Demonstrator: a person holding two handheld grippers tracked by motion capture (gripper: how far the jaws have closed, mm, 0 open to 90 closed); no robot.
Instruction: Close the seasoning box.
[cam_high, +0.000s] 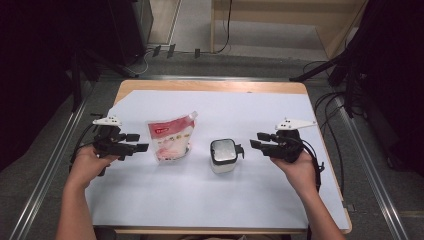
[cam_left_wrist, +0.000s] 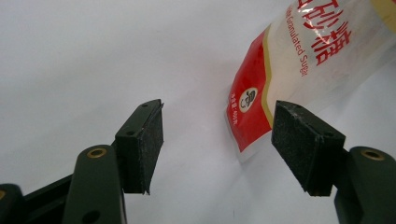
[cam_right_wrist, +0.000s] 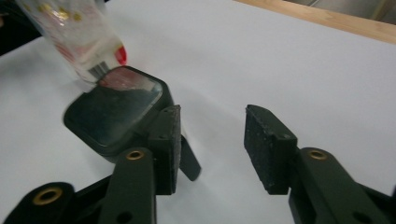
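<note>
A red-and-clear sugar pouch (cam_high: 170, 139) lies on the white sheet left of centre. To its right stands a small square container with a dark lid (cam_high: 223, 155) and a side latch. My left gripper (cam_high: 137, 142) is just left of the pouch, open; in the left gripper view its pads (cam_left_wrist: 219, 121) frame bare sheet, with the pouch's red corner (cam_left_wrist: 252, 107) just beyond the right pad. My right gripper (cam_high: 256, 140) is a little right of the container, open with nothing between its pads (cam_right_wrist: 212, 121). The container (cam_right_wrist: 119, 109) sits beside its left jaw, the pouch (cam_right_wrist: 79, 37) behind it.
A white sheet (cam_high: 215, 200) covers the wooden table (cam_high: 210, 85). Metal rails run along both sides of the table, and cables lie on the floor at the right (cam_high: 340, 150). A hand and forearm hold each gripper from the near edge.
</note>
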